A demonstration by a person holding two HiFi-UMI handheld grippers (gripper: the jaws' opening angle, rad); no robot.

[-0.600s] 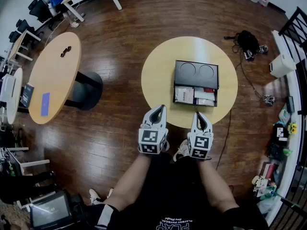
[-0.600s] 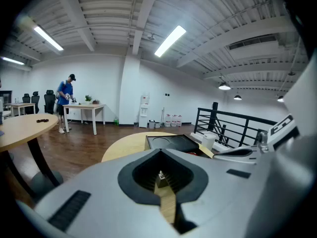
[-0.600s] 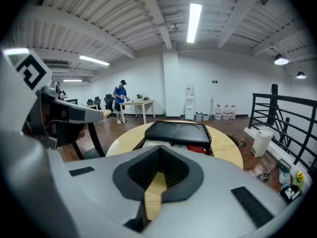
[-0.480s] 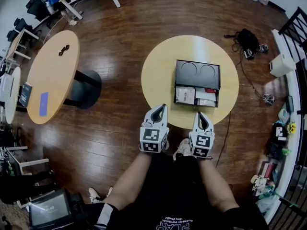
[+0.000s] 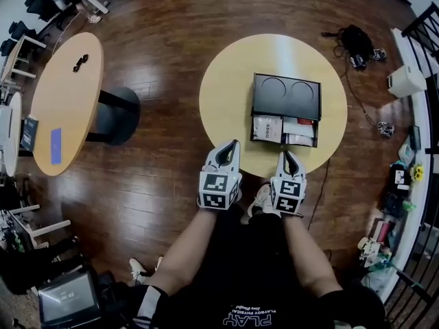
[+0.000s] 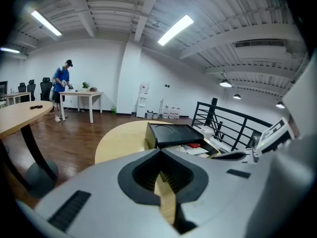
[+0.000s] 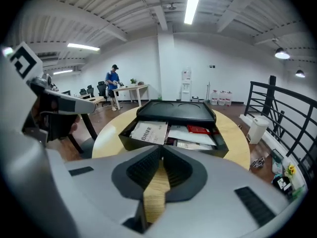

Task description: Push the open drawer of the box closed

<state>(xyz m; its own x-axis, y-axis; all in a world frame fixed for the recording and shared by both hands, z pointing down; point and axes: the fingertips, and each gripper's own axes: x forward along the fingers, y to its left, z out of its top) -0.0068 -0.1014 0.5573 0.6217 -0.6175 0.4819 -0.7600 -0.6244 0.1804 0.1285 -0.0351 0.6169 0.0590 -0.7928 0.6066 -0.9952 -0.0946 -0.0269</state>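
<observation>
Head view showed your left gripper [image 5: 232,144] and right gripper [image 5: 286,154] over the round tabletop's [image 5: 226,94] near edge. Both had jaws pressed together and empty, probably to push as blunt tips. The black box's [image 5: 287,96] open drawer [image 5: 285,130] faced you, just beyond the right gripper.

I see from overhead, steeply down, onto the left gripper [image 5: 230,147] and right gripper [image 5: 287,155]; each gripper view looks forward, low and near. All share the box [image 5: 286,96] ahead.
</observation>
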